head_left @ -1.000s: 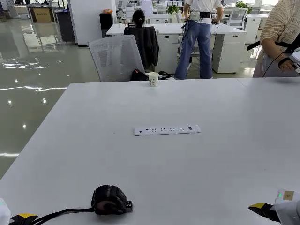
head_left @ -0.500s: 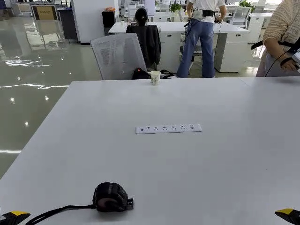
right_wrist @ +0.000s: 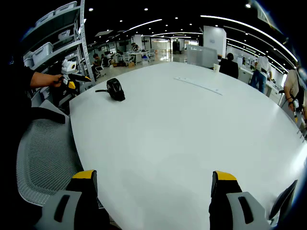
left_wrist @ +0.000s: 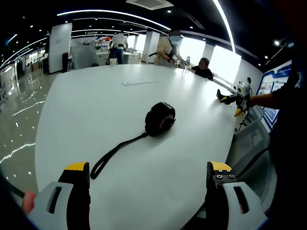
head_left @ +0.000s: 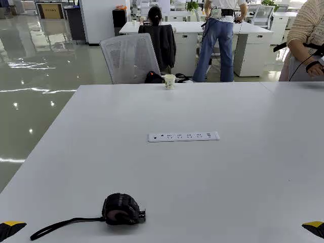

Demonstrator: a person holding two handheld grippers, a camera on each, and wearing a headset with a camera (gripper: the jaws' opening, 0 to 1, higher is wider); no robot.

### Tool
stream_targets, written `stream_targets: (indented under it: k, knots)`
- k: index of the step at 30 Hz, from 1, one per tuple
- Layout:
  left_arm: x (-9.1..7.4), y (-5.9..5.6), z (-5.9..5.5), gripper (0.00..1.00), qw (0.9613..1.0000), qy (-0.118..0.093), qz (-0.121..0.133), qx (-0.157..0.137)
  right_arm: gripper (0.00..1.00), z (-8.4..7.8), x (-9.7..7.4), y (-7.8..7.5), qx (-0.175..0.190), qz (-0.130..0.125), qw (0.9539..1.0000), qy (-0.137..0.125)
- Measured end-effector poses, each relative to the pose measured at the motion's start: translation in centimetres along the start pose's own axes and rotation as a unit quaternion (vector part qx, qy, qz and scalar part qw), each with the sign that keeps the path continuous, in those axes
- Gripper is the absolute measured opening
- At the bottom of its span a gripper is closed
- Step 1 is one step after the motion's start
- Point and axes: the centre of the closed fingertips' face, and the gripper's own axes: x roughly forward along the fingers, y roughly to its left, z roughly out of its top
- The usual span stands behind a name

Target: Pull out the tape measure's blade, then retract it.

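Observation:
A black tape measure (head_left: pixel 121 208) lies near the front edge of the white table (head_left: pixel 167 172), its blade in and its black wrist strap (head_left: pixel 55 228) trailing left. It lies ahead of the open jaws in the left gripper view (left_wrist: pixel 159 118), and far off to the left in the right gripper view (right_wrist: pixel 115 88). My left gripper (left_wrist: pixel 147 167) is open and holds nothing; its yellow tip (head_left: pixel 10 227) shows at the bottom left. My right gripper (right_wrist: pixel 154 176) is open over bare table, with its tip (head_left: pixel 315 228) at the bottom right. Neither touches the tape measure.
A white power strip (head_left: pixel 183 136) lies mid-table and a paper cup (head_left: pixel 169 81) stands at the far edge. Behind it are a mesh chair (head_left: pixel 130 58) and people at desks. A person (head_left: pixel 306 35) stands at the far right.
Both grippers have drawn back toward the bottom corners, so less of each shows. The tape measure and its strap have stayed put on the table.

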Motion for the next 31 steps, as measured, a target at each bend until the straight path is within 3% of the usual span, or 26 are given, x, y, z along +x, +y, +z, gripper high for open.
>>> stream_targets:
  k: [2,12,17,18,19,20,22,31]
  knots:
    - [-0.3,0.1,0.0,0.99,1.0000,0.000,0.003,0.003,0.99,0.0,-0.1,-0.1,0.002,-0.003,1.0000,-0.001]
    - [-0.7,-1.3,-0.5,0.99,0.9995,0.009,-0.029,-0.013,0.99,-0.1,-0.1,-0.2,0.008,-0.004,1.0000,-0.001]
    - [-0.7,-1.5,-0.8,0.99,0.9993,0.015,-0.033,-0.004,0.99,-0.2,-0.2,-0.3,0.010,-0.004,0.9999,-0.003]
    - [-0.8,-2.3,-1.2,0.99,0.9983,0.024,-0.051,-0.014,0.99,-0.2,-0.2,-0.4,0.010,-0.005,0.9999,-0.003]
    - [-0.7,-2.2,-1.1,0.99,0.9985,0.022,-0.049,-0.010,0.99,-0.2,-0.2,-0.4,0.010,-0.005,0.9999,-0.003]
    - [-0.6,-1.5,-1.1,0.99,0.9993,0.021,-0.029,0.011,0.99,-0.2,-0.2,-0.4,0.011,-0.005,0.9999,-0.004]
    - [-0.7,-1.6,-1.1,0.99,0.9992,0.022,-0.034,0.002,0.99,-0.2,-0.3,-0.4,0.012,-0.006,0.9999,-0.005]
    - [-0.6,-1.3,-1.3,0.99,0.9989,0.033,-0.027,0.022,0.99,-0.2,-0.6,-0.7,0.014,-0.008,0.9998,-0.007]
